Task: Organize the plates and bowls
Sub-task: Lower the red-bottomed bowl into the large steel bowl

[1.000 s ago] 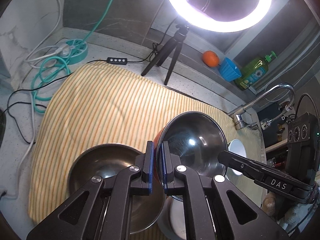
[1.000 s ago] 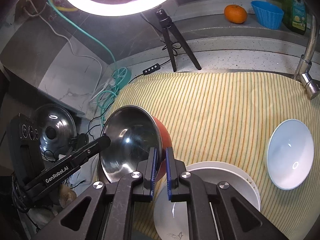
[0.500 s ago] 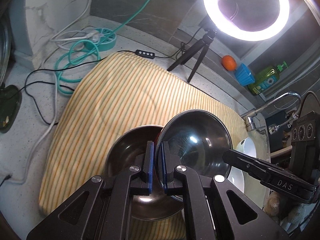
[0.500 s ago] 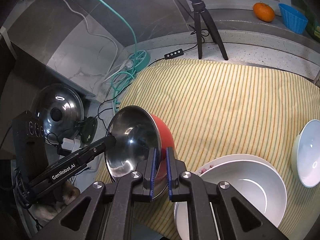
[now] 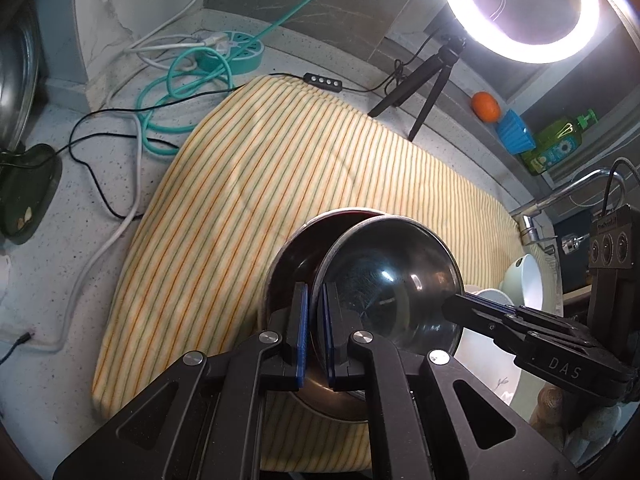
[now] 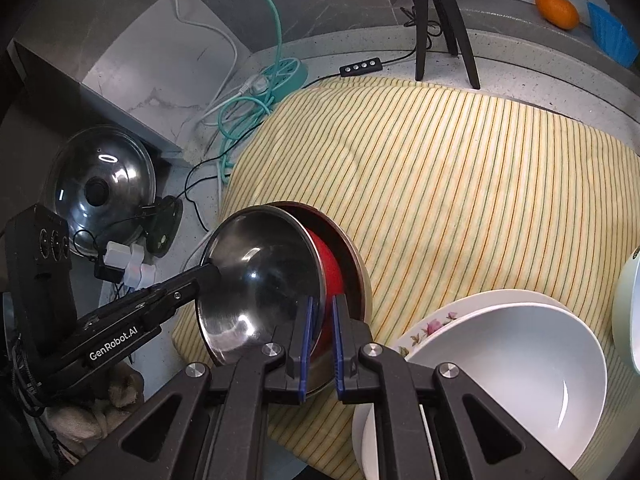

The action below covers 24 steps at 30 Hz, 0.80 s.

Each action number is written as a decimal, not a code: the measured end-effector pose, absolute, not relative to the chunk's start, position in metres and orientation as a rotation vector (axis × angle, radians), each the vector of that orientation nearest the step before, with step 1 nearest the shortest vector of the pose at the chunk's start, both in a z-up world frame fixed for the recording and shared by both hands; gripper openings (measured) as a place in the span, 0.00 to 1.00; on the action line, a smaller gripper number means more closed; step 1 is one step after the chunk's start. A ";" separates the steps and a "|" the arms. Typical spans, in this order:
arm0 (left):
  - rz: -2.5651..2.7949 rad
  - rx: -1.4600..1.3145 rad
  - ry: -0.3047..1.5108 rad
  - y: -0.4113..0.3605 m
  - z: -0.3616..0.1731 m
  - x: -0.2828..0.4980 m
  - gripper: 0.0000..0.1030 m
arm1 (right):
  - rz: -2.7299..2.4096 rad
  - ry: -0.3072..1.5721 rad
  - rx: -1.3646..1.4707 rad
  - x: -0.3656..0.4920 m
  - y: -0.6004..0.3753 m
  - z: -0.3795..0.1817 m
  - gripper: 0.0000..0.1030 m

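The left claw point(image 5: 315, 334) is pinched narrow on the near rim of a tilted steel bowl with a red outside point(image 5: 390, 276), and the right claw point(image 6: 320, 342) grips the opposite rim of the same bowl point(image 6: 260, 280), blue pads on either side of the wall. That bowl hangs at a slant, partly inside a second steel bowl point(image 5: 298, 248) that sits on the striped yellow cloth point(image 5: 280, 160); whether the two touch cannot be told. So there are two steel bowls. To the right, on the same cloth, a white bowl point(image 6: 516, 360) sits on a flowered plate point(image 6: 430, 326), and one pale bowl point(image 6: 626, 312) stands just beyond, at the frame edge. Farther out on the table point(image 5: 60, 260) lie a teal cable coil point(image 5: 180, 92), one glass pot lid point(image 6: 104, 184), a ring light point(image 5: 520, 4) on its tripod, and one orange point(image 6: 557, 9).
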<state>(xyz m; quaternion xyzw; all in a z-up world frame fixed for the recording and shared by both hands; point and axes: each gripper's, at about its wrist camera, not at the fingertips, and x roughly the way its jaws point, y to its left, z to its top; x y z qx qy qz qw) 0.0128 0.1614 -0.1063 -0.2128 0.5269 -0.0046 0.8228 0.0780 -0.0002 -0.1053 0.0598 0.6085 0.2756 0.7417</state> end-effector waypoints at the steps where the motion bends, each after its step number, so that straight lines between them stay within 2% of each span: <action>1: -0.006 -0.452 1.126 0.162 -0.108 0.013 0.05 | 0.602 1.338 0.127 0.078 0.001 -0.108 0.08; 24: 0.018 -0.360 1.152 0.153 -0.116 0.019 0.05 | 0.580 1.341 0.014 0.077 0.017 -0.123 0.11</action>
